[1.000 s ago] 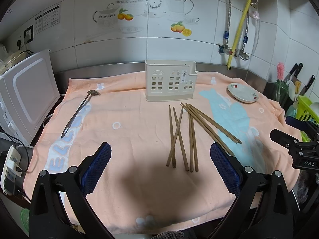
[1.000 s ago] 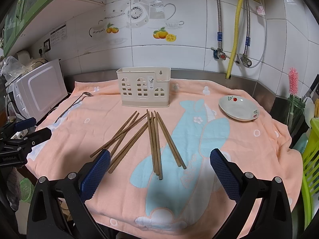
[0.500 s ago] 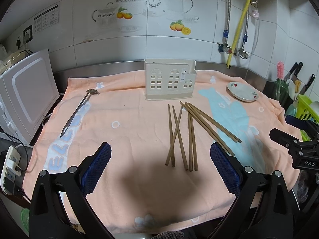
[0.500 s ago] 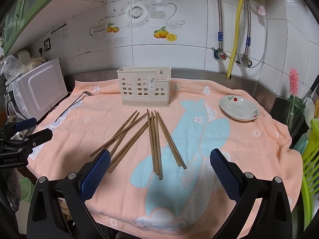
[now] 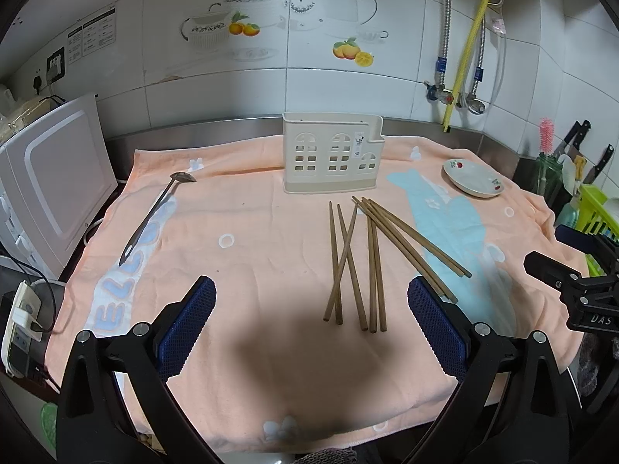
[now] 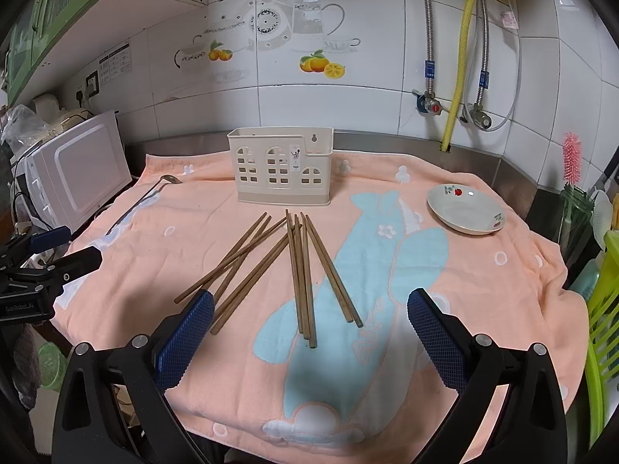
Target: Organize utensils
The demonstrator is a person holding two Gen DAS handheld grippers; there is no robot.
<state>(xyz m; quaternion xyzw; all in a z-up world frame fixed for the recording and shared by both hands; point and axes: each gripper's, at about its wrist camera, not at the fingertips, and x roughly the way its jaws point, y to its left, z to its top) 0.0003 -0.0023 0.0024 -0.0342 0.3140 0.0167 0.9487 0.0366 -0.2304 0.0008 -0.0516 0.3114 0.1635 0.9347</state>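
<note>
Several brown wooden chopsticks (image 5: pixel 371 259) (image 6: pixel 298 270) lie fanned out on the peach towel (image 5: pixel 251 239) (image 6: pixel 464 270), in front of a cream plastic utensil holder (image 5: pixel 332 154) (image 6: pixel 280 168) with window cut-outs. A metal ladle (image 5: pixel 154 212) (image 6: pixel 154 189) lies at the towel's left. My left gripper (image 5: pixel 311 321) hovers open above the towel's near edge, left of the chopstick ends. My right gripper (image 6: pixel 309 332) is open too, its gap above the near tips of the chopsticks. Neither holds anything.
A small white dish (image 5: pixel 474 181) (image 6: pixel 466 208) sits at the towel's back right. A white microwave (image 5: pixel 50 178) (image 6: pixel 77 166) stands left. Pipes and a yellow hose (image 6: pixel 460 58) run down the tiled wall. A green rack (image 6: pixel 603 328) and knives (image 5: pixel 580 143) stand at the right.
Both views have drifted very slightly; the objects on the towel have not moved and both grippers remain open.
</note>
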